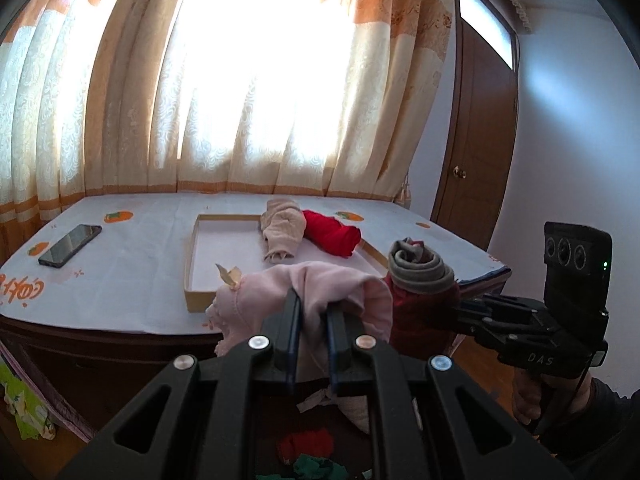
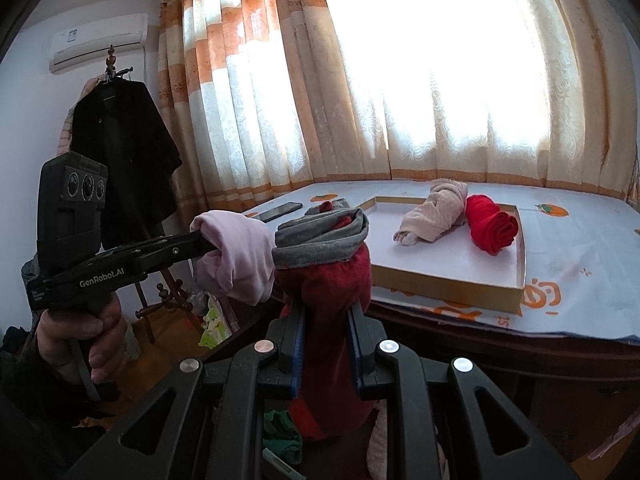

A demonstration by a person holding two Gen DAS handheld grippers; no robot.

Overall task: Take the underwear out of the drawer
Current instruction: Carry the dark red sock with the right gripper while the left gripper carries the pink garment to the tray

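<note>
Home bedroom, pretty clearly: patterned curtains (image 1: 248, 92) over big window, coat (image 2: 124, 152) on wooden rack, wall air conditioner (image 2: 100, 42), brown door (image 1: 476, 140), phone (image 1: 70, 245) on table.

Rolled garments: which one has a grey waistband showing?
The dark red roll clamped in the right claw; a grey band tops it. The pink one in the left claw, the beige roll and the bright red roll show none.

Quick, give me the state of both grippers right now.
Left gripper: shut on the pink garment.
Right gripper: shut on the dark red garment with grey band.
</note>
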